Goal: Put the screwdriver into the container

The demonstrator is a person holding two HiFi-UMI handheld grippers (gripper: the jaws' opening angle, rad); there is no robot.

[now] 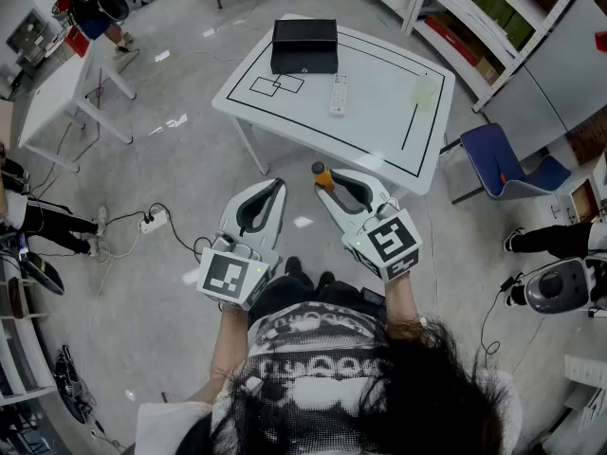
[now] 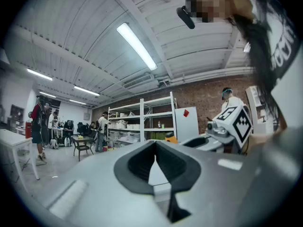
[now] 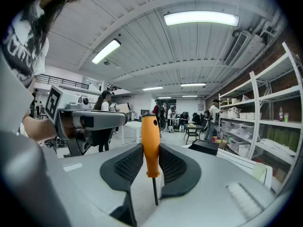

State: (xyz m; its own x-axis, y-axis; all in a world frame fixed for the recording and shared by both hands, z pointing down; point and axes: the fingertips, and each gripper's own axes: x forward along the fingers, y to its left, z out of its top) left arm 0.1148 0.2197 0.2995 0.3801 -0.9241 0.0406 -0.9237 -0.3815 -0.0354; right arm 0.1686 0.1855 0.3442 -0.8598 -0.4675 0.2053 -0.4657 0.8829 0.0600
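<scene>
Both hands reach forward side by side, roughly level. The right gripper clamps the screwdriver upright by its orange handle. The left gripper has its jaws together, empty.

White table ahead, black lines marked on top. Black container sat at its far left corner, a remote just right of it. Both grippers were held side by side short of the near edge: left gripper empty, right gripper with the screwdriver, its orange handle poking past the tips.
</scene>
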